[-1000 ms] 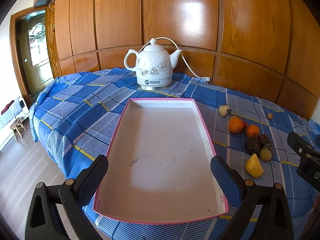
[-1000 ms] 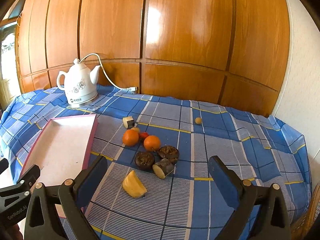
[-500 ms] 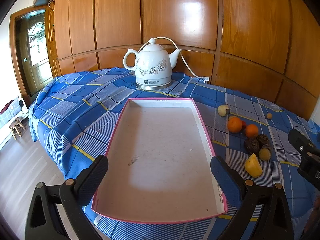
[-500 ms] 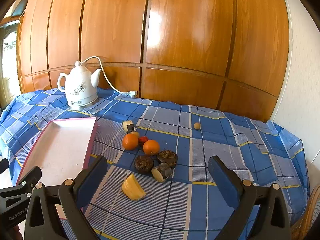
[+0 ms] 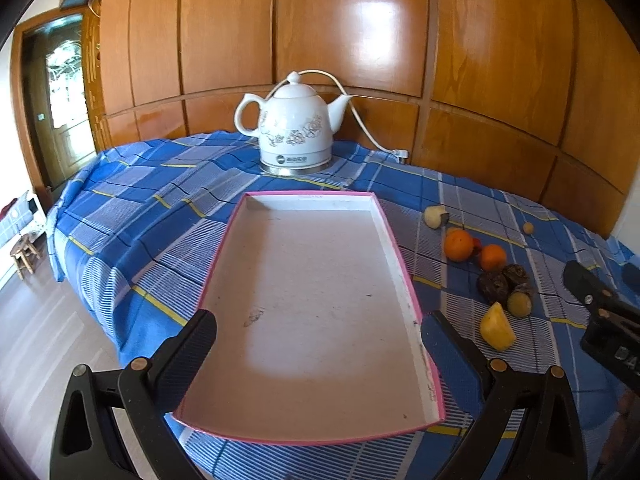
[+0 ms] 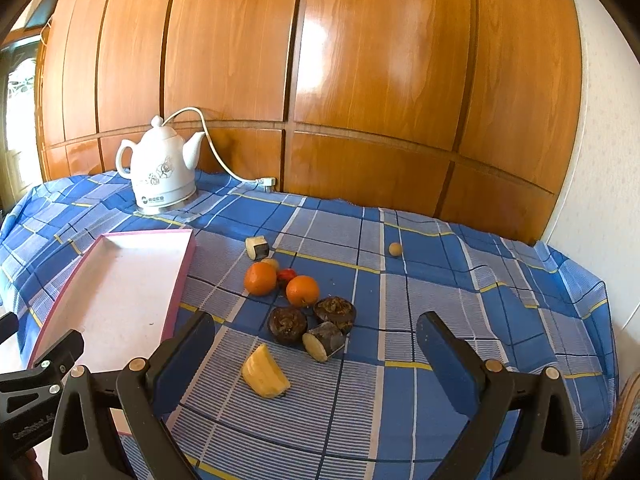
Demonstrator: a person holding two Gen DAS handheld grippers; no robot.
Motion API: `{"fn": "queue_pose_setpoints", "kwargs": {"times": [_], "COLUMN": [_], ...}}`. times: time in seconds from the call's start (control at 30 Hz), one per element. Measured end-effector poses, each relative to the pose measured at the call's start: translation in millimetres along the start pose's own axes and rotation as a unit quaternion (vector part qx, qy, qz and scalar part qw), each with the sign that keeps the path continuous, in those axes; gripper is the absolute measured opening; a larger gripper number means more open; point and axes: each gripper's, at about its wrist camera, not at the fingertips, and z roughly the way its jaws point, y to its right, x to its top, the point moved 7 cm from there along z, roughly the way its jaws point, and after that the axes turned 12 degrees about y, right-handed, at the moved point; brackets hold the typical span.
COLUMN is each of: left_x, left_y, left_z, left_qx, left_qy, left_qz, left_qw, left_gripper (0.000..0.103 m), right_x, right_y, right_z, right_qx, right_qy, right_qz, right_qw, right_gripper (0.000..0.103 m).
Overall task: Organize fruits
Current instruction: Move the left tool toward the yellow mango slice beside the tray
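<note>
A shallow pink-rimmed white tray (image 5: pixel 390 236) (image 6: pixel 184 272) lies bare on the blue checked cloth. To its right sits a cluster of fruit: two oranges (image 6: pixel 260 278) (image 6: pixel 303 290) (image 5: pixel 458 245), a small red fruit (image 6: pixel 286 274), two dark wrinkled fruits (image 6: pixel 287 323) (image 6: pixel 334 312), a cut dark-skinned piece (image 6: pixel 323 341), a yellow wedge (image 6: pixel 265 372) (image 5: pixel 497 326), another cut piece (image 6: pixel 256 247) and a small tan ball (image 6: pixel 395 249). My left gripper (image 5: pixel 316 344) hangs open over the tray's near end. My right gripper (image 6: pixel 316 344) is open above the yellow wedge, holding nothing.
A white ceramic kettle (image 5: pixel 294 128) (image 6: pixel 163 168) with a cord stands at the back by the wood-panelled wall (image 6: pixel 360 80). The cloth drops off at the table's left edge toward the floor and a doorway (image 5: pixel 60 104). The right gripper's body (image 5: pixel 600 304) shows at the left wrist view's edge.
Both grippers have drawn back and risen slightly, so the table looks a little farther off. No object has moved, and both stay open.
</note>
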Motion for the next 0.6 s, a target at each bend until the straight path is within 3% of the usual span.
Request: {"fn": "queue_pose_setpoints", "kwargs": {"times": [0.27,0.6], "left_x": [-5.1,-7.4], "left_y": [10.2,32.4], "left_z": [2.8,0.6], "left_qx": [-0.033,-0.058], "left_qy": [-0.022,-0.021], "left_qz": [0.001,0.039], "left_qw": [0.9992,0.9973], "left_gripper": [0.103,0.103], "right_x": [-11.4,-23.2], "right_y": [6.6,24.1], "right_z": [8.6,16.2], "right_qx": [-0.002,-0.010], "right_qy": [-0.024,-0.042], "right_qz": [0.005,0.022], "right_qw": [1.000,0.999], "right_gripper": [0.102,0.102]}}
